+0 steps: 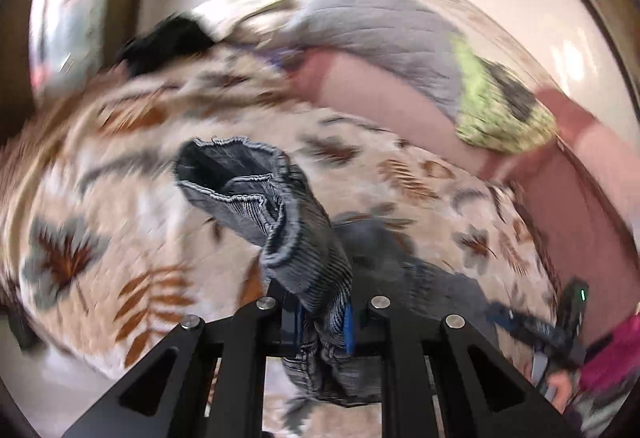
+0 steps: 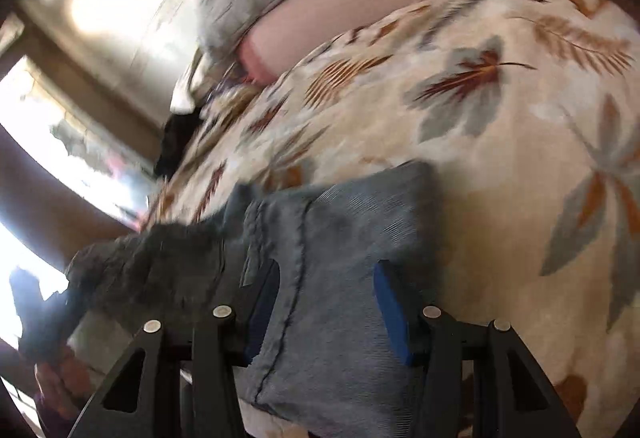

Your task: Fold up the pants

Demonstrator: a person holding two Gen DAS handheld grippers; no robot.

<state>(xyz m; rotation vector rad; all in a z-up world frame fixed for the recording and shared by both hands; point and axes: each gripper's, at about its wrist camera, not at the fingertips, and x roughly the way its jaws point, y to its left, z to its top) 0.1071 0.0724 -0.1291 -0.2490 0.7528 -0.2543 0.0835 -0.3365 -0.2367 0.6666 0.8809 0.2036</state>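
Left wrist view: left gripper (image 1: 320,322) has its jaws nearly closed, pinching a bunched pant leg. Pants (image 1: 276,213) are grey denim, and the hem opening sticks up and away from the camera, toward upper left, clear of the floral bedspread (image 1: 120,238). The long axis of this leg runs from the jaws outward to the hem. More grey cloth trails right over the bed toward the right gripper (image 1: 560,334), blurred at the edge. Pillows (image 1: 400,37) lie at the far side of the bed.

Right wrist view: right gripper (image 2: 328,302) is about half open, with a thick flat panel of the pants (image 2: 340,238) between its blue pads (image 2: 390,310), seemingly gripped. The cloth stretches left toward the other hand (image 2: 56,378), so the long axis runs roughly left-right.

Progress: early or mid fold. The pants are lifted at both ends with no neat stack visible; laying down and final folds remain.
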